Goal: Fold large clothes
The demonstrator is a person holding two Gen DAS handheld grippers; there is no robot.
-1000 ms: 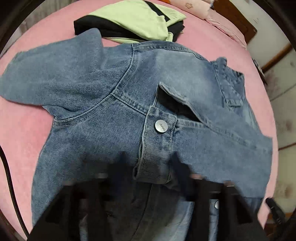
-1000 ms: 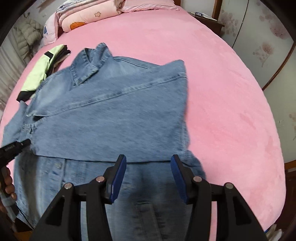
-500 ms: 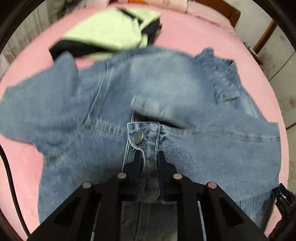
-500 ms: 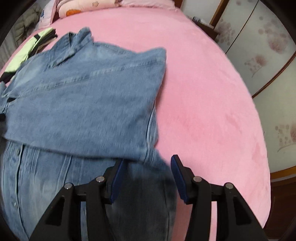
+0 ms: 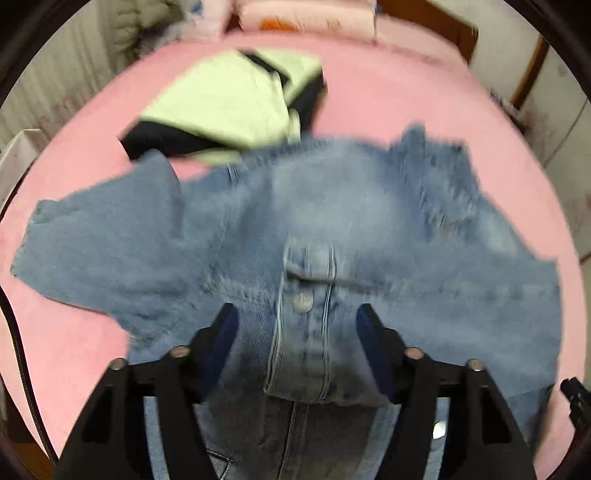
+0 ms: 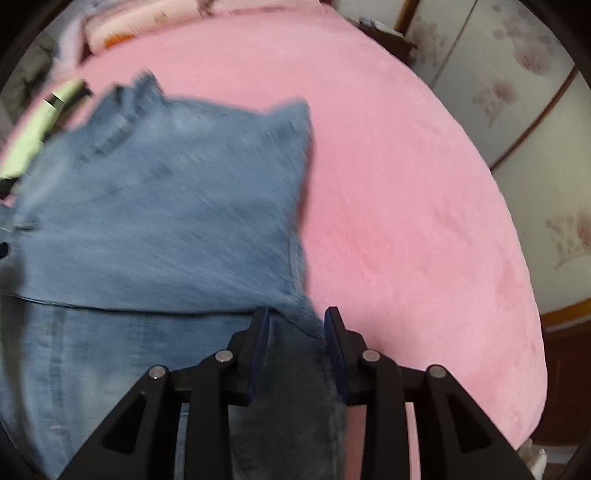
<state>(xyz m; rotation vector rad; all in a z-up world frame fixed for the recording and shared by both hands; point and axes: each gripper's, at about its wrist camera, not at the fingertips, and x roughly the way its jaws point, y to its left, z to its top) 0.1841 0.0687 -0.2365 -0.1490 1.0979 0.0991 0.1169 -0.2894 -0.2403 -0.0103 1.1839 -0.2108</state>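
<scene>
pink bed (image 5: 388, 99) | pillows (image 5: 306, 18) at head — floral wall panels (image 6: 517, 92)

We see soft, even indoor light in both views, without hard glare. Both pictures are blurred by motion: the denim jacket (image 5: 332, 229) has smeared seams and edges, and the green and black garment (image 5: 236, 107) behind it is not sharp. The pink bed cover (image 6: 406, 184) looks smooth and rather bright. The black gripper arms at the bottom stay sharp. The fisheye lens bends the bed strongly, and dark corners frame each round picture.
</scene>
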